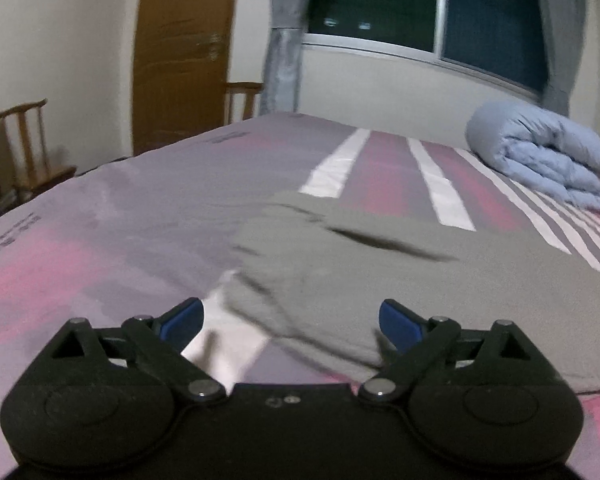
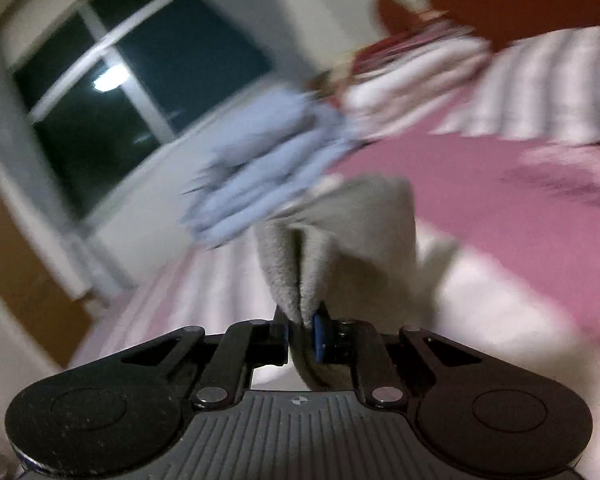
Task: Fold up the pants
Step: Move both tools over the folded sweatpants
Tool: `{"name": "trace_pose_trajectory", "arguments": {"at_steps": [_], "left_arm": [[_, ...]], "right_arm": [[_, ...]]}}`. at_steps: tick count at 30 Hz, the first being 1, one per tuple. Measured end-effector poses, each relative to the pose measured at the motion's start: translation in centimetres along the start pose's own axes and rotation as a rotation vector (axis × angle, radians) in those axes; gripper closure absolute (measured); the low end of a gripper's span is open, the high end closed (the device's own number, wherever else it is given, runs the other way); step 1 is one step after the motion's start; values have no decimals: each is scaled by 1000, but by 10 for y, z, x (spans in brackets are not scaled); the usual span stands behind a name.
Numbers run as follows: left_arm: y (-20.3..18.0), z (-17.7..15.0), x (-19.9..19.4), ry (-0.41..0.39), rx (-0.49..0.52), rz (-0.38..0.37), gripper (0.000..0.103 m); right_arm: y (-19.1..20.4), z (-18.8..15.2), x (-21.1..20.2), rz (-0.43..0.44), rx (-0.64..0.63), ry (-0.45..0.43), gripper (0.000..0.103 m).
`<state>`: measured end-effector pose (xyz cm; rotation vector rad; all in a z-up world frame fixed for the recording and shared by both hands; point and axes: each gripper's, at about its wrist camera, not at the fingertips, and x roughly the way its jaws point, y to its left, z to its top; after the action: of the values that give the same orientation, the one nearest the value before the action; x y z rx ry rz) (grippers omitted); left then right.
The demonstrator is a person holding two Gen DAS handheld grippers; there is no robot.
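Looking across the pink, grey and white striped bed sheet [image 1: 112,216], I saw a rolled pale-blue quilt [image 1: 548,160] lying well beyond the grey fabric pants [image 1: 400,272], with a wooden chair [image 1: 28,148] and brown door [image 1: 184,52] off the bed's far side. My left gripper [image 1: 290,320] stood wide apart over the near edge of the pants, its blue pads touching nothing. My right gripper [image 2: 302,332] was clamped on a bunched fold of those pants, raised off the blurred sheet.

Left wrist view low over bed [image 1: 100,208] facing window [image 1: 420,8], right view rolled, both sharing blue quilt [image 1: 548,152].
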<state>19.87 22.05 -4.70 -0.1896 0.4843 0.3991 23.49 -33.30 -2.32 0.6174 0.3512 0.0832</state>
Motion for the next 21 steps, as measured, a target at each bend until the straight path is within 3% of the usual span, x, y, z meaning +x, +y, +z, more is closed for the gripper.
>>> {"name": "trace_pose_trajectory", "arguments": {"at_steps": [3,6,8,9,11,16,18,20,21], "left_arm": [[25,-1,-10,2,-8,34,14],[46,-7,-18,13,-28,58,14],[56,-12,-22,31,-46,67,14],[60,-13,-24,38,-53,68,14],[64,-16,-28,40,-52,63,14],[68,-22,-31,47,-65,55,13],[66,-23,-31,47,-76,43,13],[63,-24,-33,43,-67,30,13],[61,-24,-34,41,-60,25,13]], "right_arm": [[68,-40,27,124,-78,69,91],[125,-106,52,244,-164,187,90],[151,-166,83,301,-232,415,90],[160,-194,95,290,-282,519,88],[173,-218,82,277,-396,416,79],[175,-217,79,308,-407,441,76],[176,-209,75,350,-425,438,70],[174,-202,61,436,-364,415,71],[172,-199,59,425,-339,391,71]]}}
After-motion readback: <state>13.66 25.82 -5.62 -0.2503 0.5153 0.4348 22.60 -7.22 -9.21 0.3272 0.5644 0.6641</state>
